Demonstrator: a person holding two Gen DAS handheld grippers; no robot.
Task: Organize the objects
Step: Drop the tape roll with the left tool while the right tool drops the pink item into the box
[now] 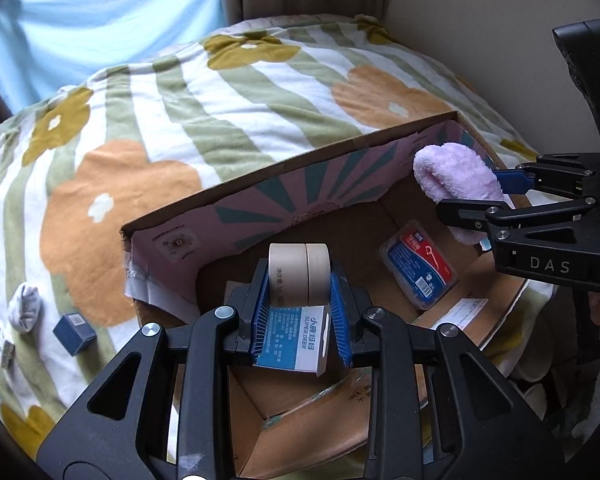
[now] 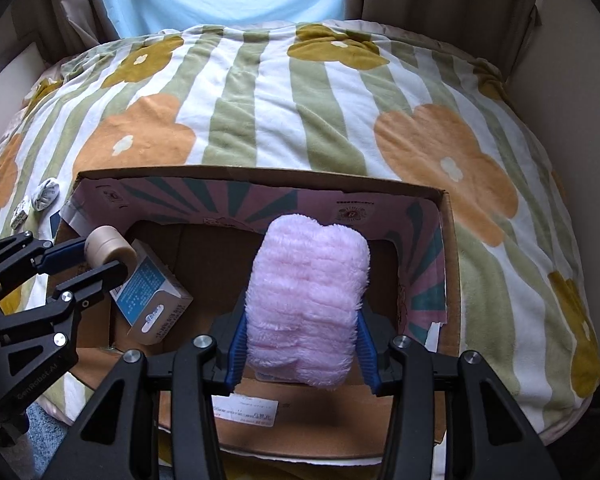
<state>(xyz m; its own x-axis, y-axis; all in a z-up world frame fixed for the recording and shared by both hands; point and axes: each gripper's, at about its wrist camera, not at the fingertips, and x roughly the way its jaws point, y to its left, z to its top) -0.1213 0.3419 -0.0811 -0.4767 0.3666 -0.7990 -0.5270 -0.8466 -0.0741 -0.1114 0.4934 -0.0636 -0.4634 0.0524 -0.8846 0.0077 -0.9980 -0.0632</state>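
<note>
Striped, flower-patterned blanket (image 2: 260, 120) under an open brown cardboard box (image 1: 284, 168). Left gripper (image 1: 299, 312) clamped on a blue-and-white carton topped by beige tape rolls (image 1: 300, 280), held between blue pads above the box floor. Right gripper (image 2: 300, 344) squeezing a fluffy pink rolled cloth (image 2: 306, 300), protruding beyond the fingertips, over the box interior.

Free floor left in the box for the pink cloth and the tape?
Yes. Bare cardboard lies mid-box, between the printed back wall and the floss pack. The right gripper holds the cloth; the left gripper holds the tape. The left blanket is cluttered.
</note>
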